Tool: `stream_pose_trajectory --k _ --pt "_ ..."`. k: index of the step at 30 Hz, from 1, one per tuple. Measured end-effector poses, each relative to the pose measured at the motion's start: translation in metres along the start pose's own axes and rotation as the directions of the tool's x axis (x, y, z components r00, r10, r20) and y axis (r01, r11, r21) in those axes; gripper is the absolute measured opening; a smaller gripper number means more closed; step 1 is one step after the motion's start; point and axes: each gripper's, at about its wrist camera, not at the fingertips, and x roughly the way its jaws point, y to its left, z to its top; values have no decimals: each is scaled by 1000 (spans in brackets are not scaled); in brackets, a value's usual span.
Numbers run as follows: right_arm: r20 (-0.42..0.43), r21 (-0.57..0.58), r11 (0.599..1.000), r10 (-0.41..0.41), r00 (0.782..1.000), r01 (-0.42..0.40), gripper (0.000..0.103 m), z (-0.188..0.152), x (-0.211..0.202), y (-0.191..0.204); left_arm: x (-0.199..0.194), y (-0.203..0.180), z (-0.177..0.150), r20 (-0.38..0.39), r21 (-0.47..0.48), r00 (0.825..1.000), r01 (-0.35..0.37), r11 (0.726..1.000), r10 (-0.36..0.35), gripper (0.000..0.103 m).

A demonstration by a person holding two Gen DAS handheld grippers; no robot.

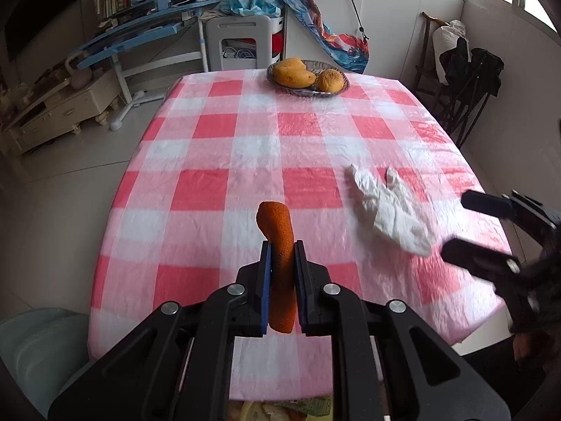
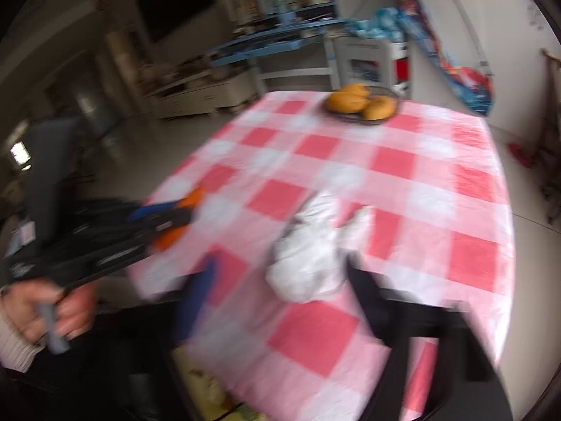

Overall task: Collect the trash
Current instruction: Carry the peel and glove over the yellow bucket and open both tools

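Note:
My left gripper (image 1: 282,245) is shut on a curled strip of orange peel (image 1: 277,224), held upright above the near part of the pink checked tablecloth (image 1: 245,140). A crumpled white tissue (image 1: 389,210) lies on the cloth to the right. My right gripper (image 1: 454,224) is open beside it. In the blurred right wrist view the tissue (image 2: 308,245) lies between and just ahead of the spread fingers of the right gripper (image 2: 280,270), and the pads do not press on it. The left gripper (image 2: 186,210) with the peel (image 2: 193,196) shows at the left, held by a hand (image 2: 42,308).
A bowl of yellow fruit (image 1: 308,79) stands at the table's far edge. Below the near edge lie peels and scraps in a container (image 1: 280,410). A pale green seat (image 1: 38,351) is at the lower left. Shelves, a stool and dark chairs surround the table.

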Motion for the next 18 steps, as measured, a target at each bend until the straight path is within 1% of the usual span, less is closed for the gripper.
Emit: stream_pose_trajectory --k 1,3,6,7,8,9,11,13,15,18 --pt "-12 2 1000 -4 1000 4 79 0 5 0 -2 2 -5 -2 -5 1000 3 1000 -3 12" --pt "-45 -6 999 -42 998 42 79 1 22 -1 -4 3 -11 -6 -10 1000 6 1000 -6 12" --pt "-82 -7 997 -77 994 77 79 2 44 -3 -6 6 -17 -8 -18 1000 11 1000 -11 12" --pt "-99 -8 997 -81 992 81 72 1 50 -4 -7 8 -18 -7 -19 1000 10 1000 -10 12" --pt "-115 -5 997 -76 990 76 52 -1 54 -4 -8 9 -19 -6 -20 1000 8 1000 -8 12" --pt "-124 -7 997 -78 989 78 45 -2 56 -3 -9 10 -19 -4 -24 1000 8 1000 -8 12" --pt "-136 -14 999 -48 990 46 17 -2 56 0 -10 14 -19 0 -35 1000 8 999 -8 12" --pt "-140 -29 999 -28 990 24 13 -5 53 6 -13 17 -17 7 -46 1000 9 999 -9 12" --pt "-126 -36 999 4 992 -9 12 -8 42 13 -17 17 -17 15 -53 1000 11 999 -10 12" --pt "-77 -30 996 82 994 -84 12 -11 21 23 -25 14 -20 32 -49 999 8 999 -6 12"
